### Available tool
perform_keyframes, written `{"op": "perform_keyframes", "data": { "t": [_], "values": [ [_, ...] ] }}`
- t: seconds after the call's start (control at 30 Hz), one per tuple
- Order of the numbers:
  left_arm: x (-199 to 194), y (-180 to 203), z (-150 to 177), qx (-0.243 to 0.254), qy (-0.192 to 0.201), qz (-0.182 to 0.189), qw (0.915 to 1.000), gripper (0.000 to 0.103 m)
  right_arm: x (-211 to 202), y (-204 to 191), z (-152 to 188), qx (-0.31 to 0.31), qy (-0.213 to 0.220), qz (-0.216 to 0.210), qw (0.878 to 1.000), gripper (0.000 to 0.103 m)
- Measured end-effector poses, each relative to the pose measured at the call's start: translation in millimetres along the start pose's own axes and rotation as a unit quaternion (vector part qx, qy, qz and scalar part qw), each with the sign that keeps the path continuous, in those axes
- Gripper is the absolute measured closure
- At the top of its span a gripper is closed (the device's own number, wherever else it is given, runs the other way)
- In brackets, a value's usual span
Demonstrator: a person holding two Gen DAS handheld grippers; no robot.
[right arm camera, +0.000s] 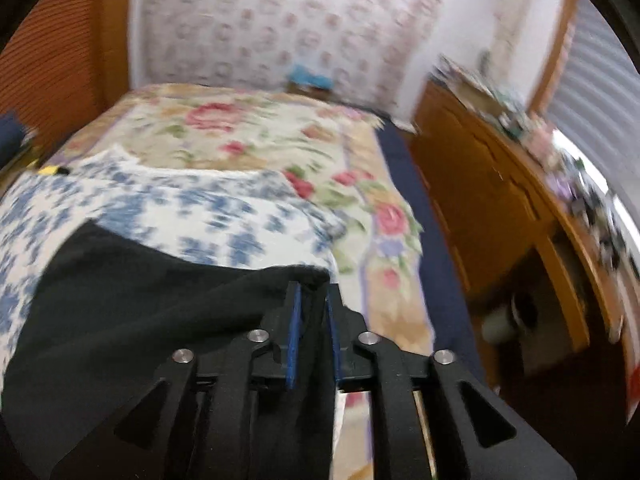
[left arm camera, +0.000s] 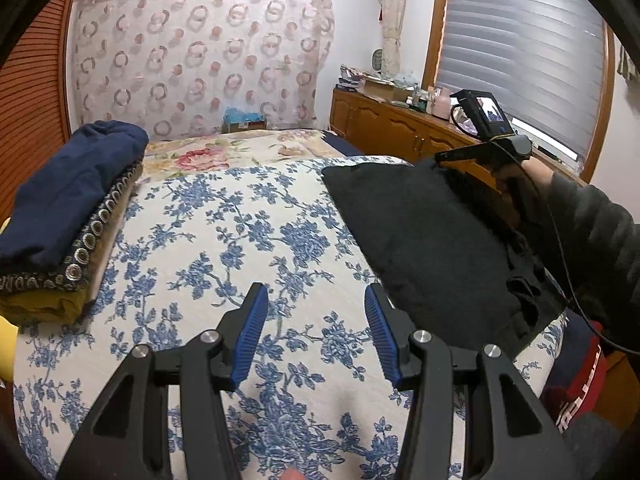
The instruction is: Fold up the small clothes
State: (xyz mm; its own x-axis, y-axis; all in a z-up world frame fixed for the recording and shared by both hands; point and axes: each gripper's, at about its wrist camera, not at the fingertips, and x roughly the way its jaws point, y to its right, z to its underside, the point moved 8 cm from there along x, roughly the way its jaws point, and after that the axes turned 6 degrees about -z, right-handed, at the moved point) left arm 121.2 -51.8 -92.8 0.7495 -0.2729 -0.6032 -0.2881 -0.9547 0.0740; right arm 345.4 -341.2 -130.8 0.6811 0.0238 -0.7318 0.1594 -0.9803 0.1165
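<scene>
Only the right wrist view shows the right hand-held gripper (right arm camera: 314,296) pinching the black garment (right arm camera: 140,280); the left hand-held gripper (left arm camera: 316,300) gapes empty.

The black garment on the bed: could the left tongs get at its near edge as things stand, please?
Probably yes. The left tongs are open and empty over the blue-flowered cover, and the black garment lies just to their right with nothing between. The right tongs already pinch its corner.
</scene>
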Motion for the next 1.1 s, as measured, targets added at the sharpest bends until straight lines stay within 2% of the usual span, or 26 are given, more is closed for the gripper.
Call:
{"op": "perform_keyframes", "data": {
  "t": [0.03,0.1,0.23,0.37,0.7,0.9,1.1],
  "values": [
    [-0.2,0.6,0.5,0.001,0.000,0.001,1.0000,0.054,-0.8,4.9,1.8,0.008,-0.001,0.008,1.000,0.077],
    [0.1,4.5,0.1,0.005,-0.001,0.003,1.0000,0.054,-4.7,14.0,4.5,0.019,0.002,0.013,1.000,0.077],
    [0.6,11.7,-2.0,0.007,0.000,0.010,0.9999,0.054,-29.5,14.5,11.5,0.025,0.015,-0.018,0.999,0.077],
    [5.1,25.1,-1.8,0.016,-0.005,0.020,0.9997,0.054,-63.5,-8.5,28.8,0.005,0.027,-0.045,0.999,0.077],
    [19.7,71.3,18.1,0.059,-0.042,0.048,0.9963,0.053,-131.5,-63.4,126.4,-0.014,0.019,-0.113,0.993,0.076],
    [24.7,81.4,25.9,0.069,-0.060,0.054,0.9944,0.053,-146.2,-96.0,166.5,-0.021,0.006,-0.138,0.990,0.075],
    [32.7,85.8,34.9,0.075,-0.081,0.054,0.9924,0.053,-155.3,-104.1,186.8,0.005,0.000,-0.152,0.988,0.061]
  ]
}}
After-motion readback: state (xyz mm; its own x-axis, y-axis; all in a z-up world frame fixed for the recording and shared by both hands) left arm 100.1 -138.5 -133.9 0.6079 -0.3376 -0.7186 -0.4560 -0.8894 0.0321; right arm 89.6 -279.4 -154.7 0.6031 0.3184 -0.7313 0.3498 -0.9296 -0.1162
